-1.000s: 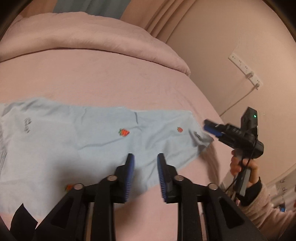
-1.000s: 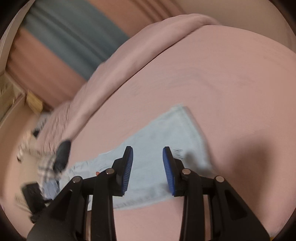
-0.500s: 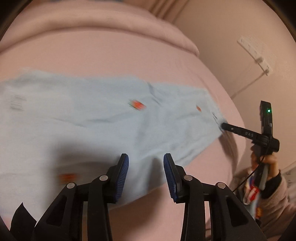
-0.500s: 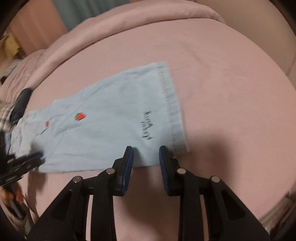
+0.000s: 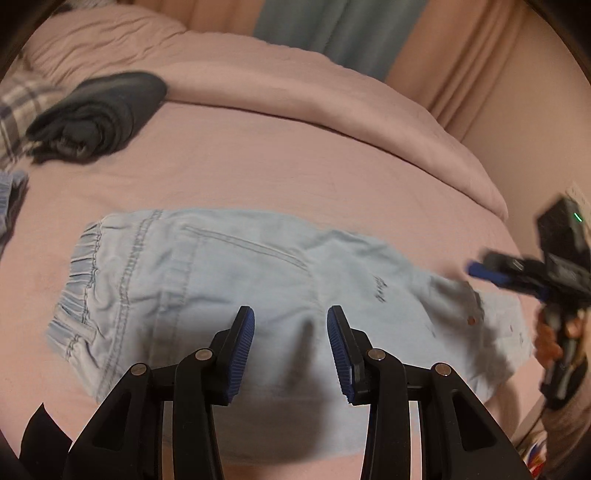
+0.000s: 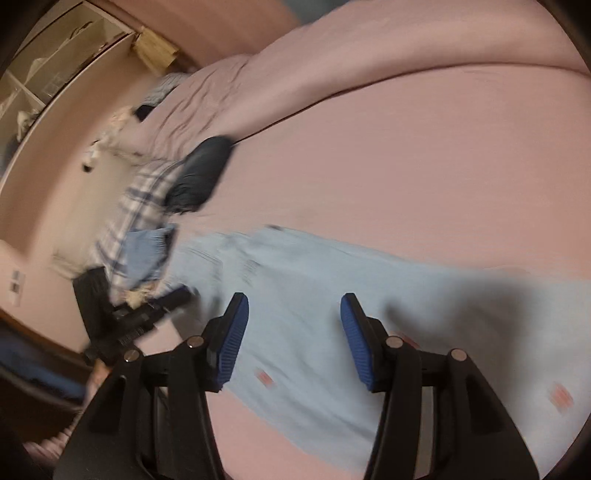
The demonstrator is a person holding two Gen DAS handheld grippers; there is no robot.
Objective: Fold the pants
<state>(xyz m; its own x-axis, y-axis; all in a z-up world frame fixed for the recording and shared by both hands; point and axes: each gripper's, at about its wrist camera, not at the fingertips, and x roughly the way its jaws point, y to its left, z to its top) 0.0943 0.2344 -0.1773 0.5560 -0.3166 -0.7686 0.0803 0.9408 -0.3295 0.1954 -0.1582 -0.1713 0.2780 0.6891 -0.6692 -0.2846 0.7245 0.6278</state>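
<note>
Light blue denim pants (image 5: 229, 284) lie on the pink bed, with the elastic waistband at the left and the legs folded over toward the right. My left gripper (image 5: 291, 345) is open and empty above the middle of the pants. My right gripper (image 5: 476, 268) shows blurred at the right, over the leg end. In the right wrist view the pants (image 6: 317, 280) stretch across the bed, and the right gripper (image 6: 293, 339) is open and empty above them. The left gripper (image 6: 173, 299) shows blurred at the left there.
A dark folded garment (image 5: 99, 114) and a plaid cloth (image 5: 18, 110) lie at the bed's far left. A rolled pink duvet (image 5: 295, 88) runs along the back. Curtains (image 5: 332, 29) hang behind. The wall is at the right.
Both grippers have swung across the pants and opened wider. The left view now faces the waistband end. The pants look shorter, with the leg end laid over.
</note>
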